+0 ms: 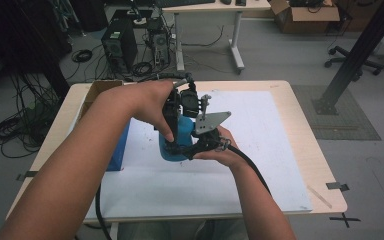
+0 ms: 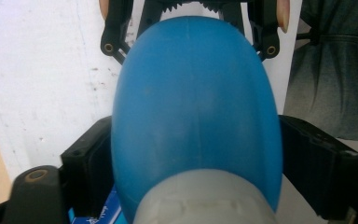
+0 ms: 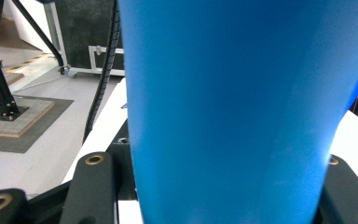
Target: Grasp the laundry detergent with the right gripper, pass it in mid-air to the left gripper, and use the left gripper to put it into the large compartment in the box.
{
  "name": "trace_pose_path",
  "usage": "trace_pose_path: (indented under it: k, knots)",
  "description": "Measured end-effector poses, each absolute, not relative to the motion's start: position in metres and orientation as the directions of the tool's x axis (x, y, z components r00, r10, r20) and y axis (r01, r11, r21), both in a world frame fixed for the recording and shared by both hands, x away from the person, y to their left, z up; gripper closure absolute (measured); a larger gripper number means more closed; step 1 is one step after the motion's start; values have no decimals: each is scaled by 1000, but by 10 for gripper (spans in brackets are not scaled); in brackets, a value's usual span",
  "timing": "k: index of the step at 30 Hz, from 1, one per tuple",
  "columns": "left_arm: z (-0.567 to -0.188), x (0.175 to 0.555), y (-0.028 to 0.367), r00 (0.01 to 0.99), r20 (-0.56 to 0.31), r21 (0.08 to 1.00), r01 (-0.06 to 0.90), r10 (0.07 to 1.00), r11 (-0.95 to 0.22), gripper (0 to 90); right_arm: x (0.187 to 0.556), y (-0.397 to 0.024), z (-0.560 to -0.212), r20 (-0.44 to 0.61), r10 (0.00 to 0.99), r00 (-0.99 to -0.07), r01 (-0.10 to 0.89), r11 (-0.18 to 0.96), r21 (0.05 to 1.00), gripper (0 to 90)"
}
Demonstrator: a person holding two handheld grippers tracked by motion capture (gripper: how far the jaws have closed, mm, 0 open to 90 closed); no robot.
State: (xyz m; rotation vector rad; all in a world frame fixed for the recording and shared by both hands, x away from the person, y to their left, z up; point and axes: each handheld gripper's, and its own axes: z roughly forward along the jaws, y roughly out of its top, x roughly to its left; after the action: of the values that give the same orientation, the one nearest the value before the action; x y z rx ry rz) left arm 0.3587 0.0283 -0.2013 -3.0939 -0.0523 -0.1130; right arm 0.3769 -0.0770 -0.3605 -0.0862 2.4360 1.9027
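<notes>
Bottle stands upright mid-surface, right tongs clamped low on its body, left tongs straddling its neck end from above, not visibly pinching yet.

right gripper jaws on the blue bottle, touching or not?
Touching. In the right gripper view the blue bottle sits between the right gripper's two black jaws, both pressed against its sides with no gap.
</notes>
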Motion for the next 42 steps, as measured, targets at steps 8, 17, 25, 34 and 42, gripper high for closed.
trace_pose_path:
  k: [8, 17, 25, 34, 42]
  knots:
    - [-202, 359, 29, 997, 68, -40, 38, 35, -998, 244, 377, -77, -360, -75, -11, -997, -76, 241, 967, 443]
    - [-203, 360, 27, 996, 74, -50, 46, 42, -998, 307, 376, -76, -360, -76, -10, -997, -76, 242, 967, 443]
    - [-203, 361, 27, 994, 83, -56, 71, 66, -996, 377, 376, -75, -360, -82, -11, -997, -83, 241, 967, 444]
    - [-202, 359, 25, 992, 97, -76, 87, 80, -993, 383, 375, -76, -361, -74, -14, -997, -75, 241, 968, 440]
    - [-198, 358, 27, 991, 100, -80, 94, 86, -992, 384, 374, -75, -359, -86, -18, -996, -88, 226, 970, 425]
